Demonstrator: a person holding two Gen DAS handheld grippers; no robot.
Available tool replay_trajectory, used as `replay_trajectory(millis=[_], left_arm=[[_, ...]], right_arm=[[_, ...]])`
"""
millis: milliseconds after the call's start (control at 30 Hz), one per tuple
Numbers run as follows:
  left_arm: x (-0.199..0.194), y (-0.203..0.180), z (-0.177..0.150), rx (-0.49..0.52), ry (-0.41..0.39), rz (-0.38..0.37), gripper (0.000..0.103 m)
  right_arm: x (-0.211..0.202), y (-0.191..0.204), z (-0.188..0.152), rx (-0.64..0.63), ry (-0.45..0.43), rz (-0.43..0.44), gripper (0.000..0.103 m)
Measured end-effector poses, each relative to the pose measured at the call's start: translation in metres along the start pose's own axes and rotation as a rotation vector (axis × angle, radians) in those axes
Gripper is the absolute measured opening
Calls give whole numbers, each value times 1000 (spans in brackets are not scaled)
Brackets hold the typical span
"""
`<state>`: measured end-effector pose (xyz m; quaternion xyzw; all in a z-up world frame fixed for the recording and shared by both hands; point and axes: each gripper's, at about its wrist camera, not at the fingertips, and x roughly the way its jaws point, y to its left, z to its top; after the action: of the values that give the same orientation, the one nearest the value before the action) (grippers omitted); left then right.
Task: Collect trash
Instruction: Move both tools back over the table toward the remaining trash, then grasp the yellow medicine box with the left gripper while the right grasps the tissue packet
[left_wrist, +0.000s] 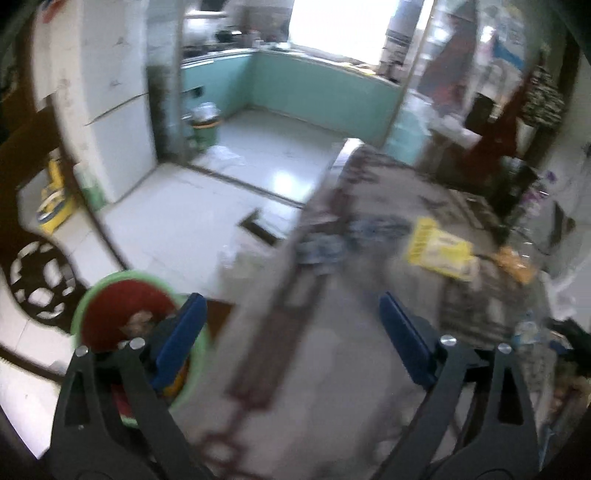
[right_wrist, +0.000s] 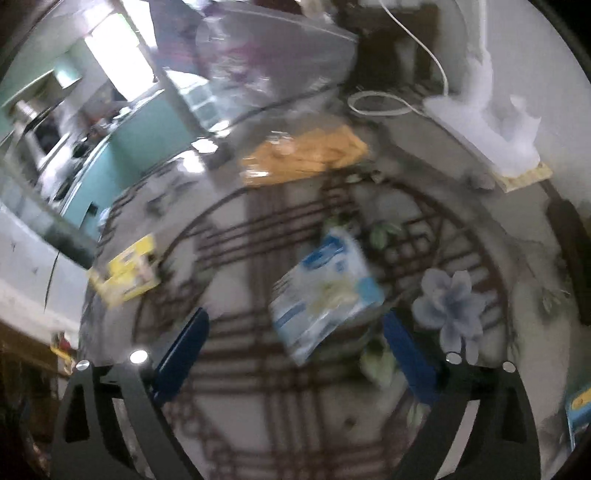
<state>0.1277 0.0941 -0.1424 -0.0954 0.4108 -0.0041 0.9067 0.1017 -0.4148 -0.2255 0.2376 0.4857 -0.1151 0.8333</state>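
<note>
Both views motion-blurred. Landmark: the round glass table (right_wrist: 229, 435) with a dark lattice pattern beneath.

Blue-and-white wrapper (right_wrist: 325, 295) lies flat near the table's middle, long axis on a diagonal from lower left to upper right in the right wrist view, its lower corner toward the camera. Orange wrapper (right_wrist: 306, 155) lies toward the table's far edge, long axis roughly across the view. Yellow packet (right_wrist: 125, 275) sits near the table's left rim, tilted; the left wrist view shows it (left_wrist: 439, 251) too.

Right tool (right_wrist: 293, 350) angled steeply down over the table, blue fingers wide apart, nothing between them; the blue-and-white wrapper lies just beyond the tips.

Left tool (left_wrist: 291, 332) tilted down at the table's rim, fingers wide apart, empty. Green bin (left_wrist: 192, 373) with red liner stands on the floor beside the table, behind the left finger.
</note>
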Motion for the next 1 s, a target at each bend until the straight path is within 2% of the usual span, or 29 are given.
replay_trajectory(millis=[100, 200, 267, 367, 400, 433, 500, 567, 633, 700, 733, 800, 867, 900, 933, 1000], left_arm=[[13, -52, 16, 115, -18, -105, 98], [37, -105, 31, 334, 26, -198, 98], [57, -144, 40, 543, 42, -219, 98], [81, -180, 46, 756, 32, -224, 98], [90, -189, 50, 809, 37, -235, 98], [98, -197, 53, 852, 48, -253, 98], [122, -215, 60, 942, 120, -330, 98], [144, -227, 60, 1015, 204, -368, 98], [164, -238, 55, 1101, 246, -379, 98], [184, -247, 49, 1176, 284, -381, 98], [192, -250, 47, 1192, 300, -381, 98], [210, -256, 41, 1209, 350, -400, 98], [223, -260, 33, 1222, 394, -415, 97], [229, -261, 27, 1225, 414, -427, 94], [230, -261, 25, 1228, 411, -427, 85], [234, -260, 18, 1218, 423, -438, 80]], right_arm=[[25, -10, 5, 41, 68, 36, 93], [39, -5, 4, -2, 89, 14, 90], [43, -2, 2, -27, 89, 9, 79], [44, 3, -1, -68, 77, 1, 55], [44, 2, -2, -71, 84, 10, 33], [44, 2, -1, -68, 87, 22, 22], [42, -1, -1, -64, 86, 49, 17], [38, -1, -1, -65, 82, 71, 17], [35, -2, 0, -60, 81, 95, 17], [31, -5, 1, -49, 78, 123, 23], [29, -6, 3, -39, 74, 136, 47], [23, -8, 6, -9, 49, 151, 81], [23, -8, 11, -1, 48, 161, 81], [24, -5, 15, 0, 51, 159, 81], [27, -3, 17, -2, 54, 155, 81], [36, 8, 20, -14, 73, 135, 81]])
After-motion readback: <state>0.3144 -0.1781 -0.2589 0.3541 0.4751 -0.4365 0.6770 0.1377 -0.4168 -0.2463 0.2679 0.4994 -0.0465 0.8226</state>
